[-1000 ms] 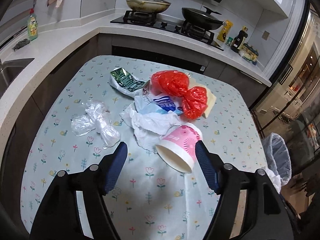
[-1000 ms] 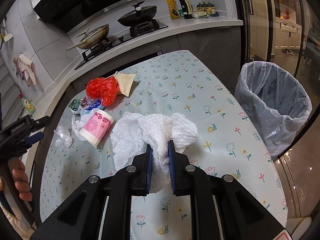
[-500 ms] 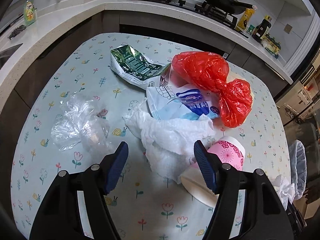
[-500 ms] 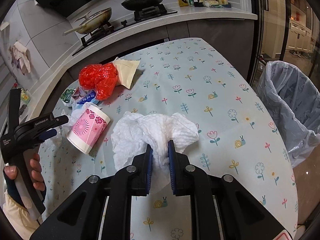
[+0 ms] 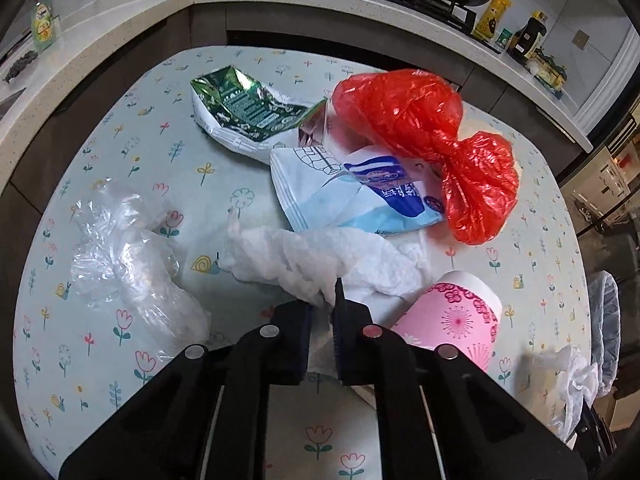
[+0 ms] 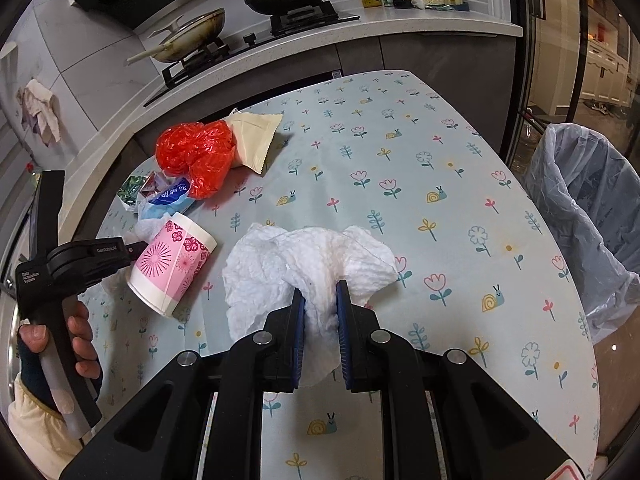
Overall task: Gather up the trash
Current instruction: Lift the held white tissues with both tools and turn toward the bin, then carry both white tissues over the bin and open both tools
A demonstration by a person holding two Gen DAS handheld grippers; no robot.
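My left gripper (image 5: 324, 306) is closing on a crumpled white tissue (image 5: 320, 256) that lies on the flowered table (image 5: 132, 148); its pads pinch the near end. A pink paper cup (image 5: 460, 320) lies on its side just right of it. Behind are a blue-white wrapper (image 5: 360, 196), a red plastic bag (image 5: 420, 120), a green wrapper (image 5: 240, 108) and, at left, a clear plastic bag (image 5: 128, 264). My right gripper (image 6: 320, 296) is shut on a second white paper towel (image 6: 308, 256), held over the table.
A bin lined with a clear bag (image 6: 580, 208) stands off the table's right edge. A beige packet (image 6: 256, 136) lies beside the red bag (image 6: 192, 152). A hand (image 6: 80, 340) holds the left gripper's handle. Counter and stove with pans run behind.
The left gripper came down and forward past the cup to the tissue, and its jaws went from wide open to pinched on it. The right gripper drifted a little, still holding its towel.
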